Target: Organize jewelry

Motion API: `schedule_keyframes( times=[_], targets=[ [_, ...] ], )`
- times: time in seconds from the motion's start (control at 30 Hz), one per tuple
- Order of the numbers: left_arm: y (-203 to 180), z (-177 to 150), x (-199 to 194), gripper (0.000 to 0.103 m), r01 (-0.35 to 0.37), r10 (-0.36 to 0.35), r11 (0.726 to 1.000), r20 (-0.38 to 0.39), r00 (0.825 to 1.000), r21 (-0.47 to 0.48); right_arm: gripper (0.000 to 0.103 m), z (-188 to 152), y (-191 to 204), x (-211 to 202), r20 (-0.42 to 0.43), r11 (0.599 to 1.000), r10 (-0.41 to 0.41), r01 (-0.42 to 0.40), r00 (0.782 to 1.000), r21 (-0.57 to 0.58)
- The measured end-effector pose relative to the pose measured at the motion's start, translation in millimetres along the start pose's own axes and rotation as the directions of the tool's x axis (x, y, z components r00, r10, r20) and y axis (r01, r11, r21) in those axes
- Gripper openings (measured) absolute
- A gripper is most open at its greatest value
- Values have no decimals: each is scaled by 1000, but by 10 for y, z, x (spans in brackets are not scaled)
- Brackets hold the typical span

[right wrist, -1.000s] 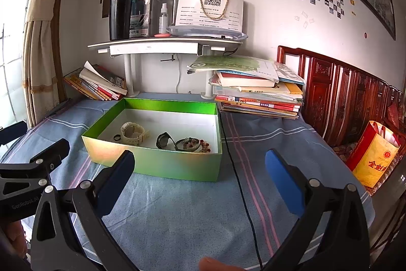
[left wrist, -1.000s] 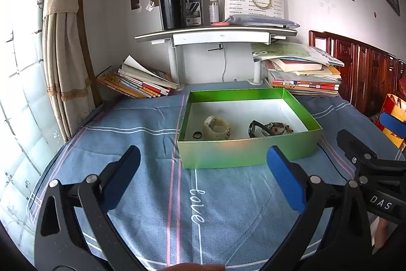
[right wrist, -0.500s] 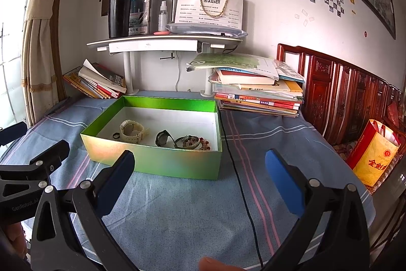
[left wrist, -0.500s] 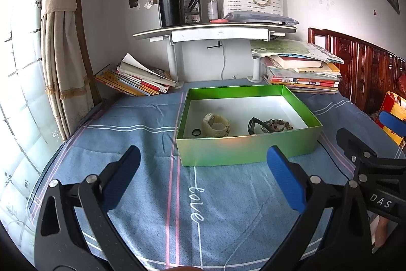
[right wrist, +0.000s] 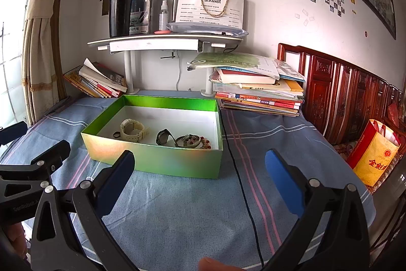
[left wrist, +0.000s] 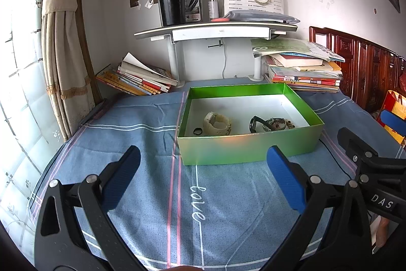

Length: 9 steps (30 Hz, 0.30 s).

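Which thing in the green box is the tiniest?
The little black ring, lying beside the cream watch. The watch and the dark sunglasses are much bigger.

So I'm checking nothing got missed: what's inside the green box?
Inside the green cardboard box: a cream wristwatch, small dark ring, black sunglasses and a beaded bracelet. The near wall hides the floor's front strip.

One box (right wrist: pixel 162 164), one watch (right wrist: pixel 132 130), one ring (right wrist: pixel 116 135)

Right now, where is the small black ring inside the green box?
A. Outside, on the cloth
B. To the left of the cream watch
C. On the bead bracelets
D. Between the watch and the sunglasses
B: the small black ring lies just left of the cream watch, inside the green box.
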<state>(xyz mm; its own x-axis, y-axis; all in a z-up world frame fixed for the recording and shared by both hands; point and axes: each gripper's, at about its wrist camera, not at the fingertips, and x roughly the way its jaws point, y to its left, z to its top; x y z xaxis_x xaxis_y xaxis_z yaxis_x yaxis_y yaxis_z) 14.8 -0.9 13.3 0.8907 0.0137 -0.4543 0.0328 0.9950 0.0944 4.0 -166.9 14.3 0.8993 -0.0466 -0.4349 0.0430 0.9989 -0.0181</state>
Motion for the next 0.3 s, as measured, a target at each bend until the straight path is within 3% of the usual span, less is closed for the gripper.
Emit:
schedule_keyframes(
  times=[0.3],
  targets=[
    [33, -14, 40, 99, 13, -13, 1000, -24, 1000, -23, 100, -33, 10, 11, -7, 1000, 4, -4, 1000, -3]
  ],
)
